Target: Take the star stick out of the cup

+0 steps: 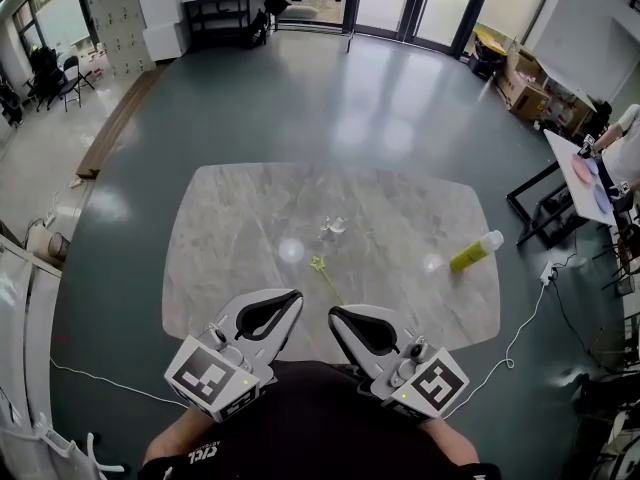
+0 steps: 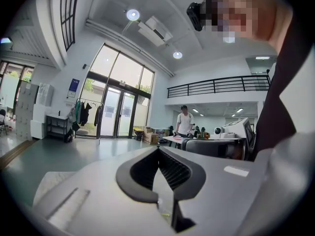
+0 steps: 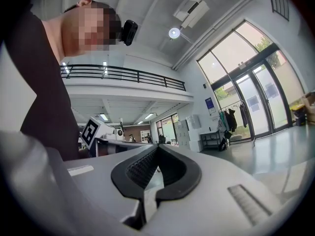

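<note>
Since the star stick (image 1: 325, 276) is found lying on the table (image 1: 230, 228), near the clear cup (image 1: 335, 226) and outside it, removal is judged complete; the left gripper (image 1: 296, 295) and right gripper (image 1: 334, 313), both closed and empty, are best held clear.

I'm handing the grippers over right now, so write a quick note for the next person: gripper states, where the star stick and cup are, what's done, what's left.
Left gripper: fingers shut, empty, held over the table's near edge.
Right gripper: fingers shut, empty, beside it.
Star stick: lies flat on the table, outside the cup.
Cup: clear, mid-table just beyond the stick; upright or tipped, cannot tell.
Done: stick is out of the cup.
Left: nothing apparent.
</note>
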`<state>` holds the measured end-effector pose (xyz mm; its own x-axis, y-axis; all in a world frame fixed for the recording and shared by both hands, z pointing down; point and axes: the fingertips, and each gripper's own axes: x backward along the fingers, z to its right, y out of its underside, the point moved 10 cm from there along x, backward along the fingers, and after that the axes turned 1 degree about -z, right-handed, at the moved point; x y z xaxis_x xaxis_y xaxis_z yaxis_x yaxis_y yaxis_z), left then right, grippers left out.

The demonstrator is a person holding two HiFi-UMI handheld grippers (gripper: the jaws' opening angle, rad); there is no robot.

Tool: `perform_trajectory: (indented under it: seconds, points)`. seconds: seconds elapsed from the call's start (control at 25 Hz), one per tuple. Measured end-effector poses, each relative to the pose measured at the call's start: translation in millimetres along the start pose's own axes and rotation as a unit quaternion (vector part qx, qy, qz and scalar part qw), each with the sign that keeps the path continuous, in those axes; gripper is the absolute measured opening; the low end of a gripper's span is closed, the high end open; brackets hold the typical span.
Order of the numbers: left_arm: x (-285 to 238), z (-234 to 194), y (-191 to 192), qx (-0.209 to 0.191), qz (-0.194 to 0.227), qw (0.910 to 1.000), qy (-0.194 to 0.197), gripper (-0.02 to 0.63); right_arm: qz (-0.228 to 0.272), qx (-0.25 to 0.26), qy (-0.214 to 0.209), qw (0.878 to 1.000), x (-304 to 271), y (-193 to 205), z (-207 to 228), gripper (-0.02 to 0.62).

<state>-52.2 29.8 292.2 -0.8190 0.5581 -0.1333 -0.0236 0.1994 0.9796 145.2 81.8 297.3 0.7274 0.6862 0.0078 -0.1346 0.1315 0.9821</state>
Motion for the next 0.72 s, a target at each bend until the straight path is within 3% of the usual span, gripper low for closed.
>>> perform_trajectory:
  seconds: [0.72]
  points:
    - [-2.4,-0.3,-2.5,-0.003,0.001,1.0,0.002,0.002,0.005,-0.006,-0.004,1.0,-2.8,-1.9,1.4,0.012]
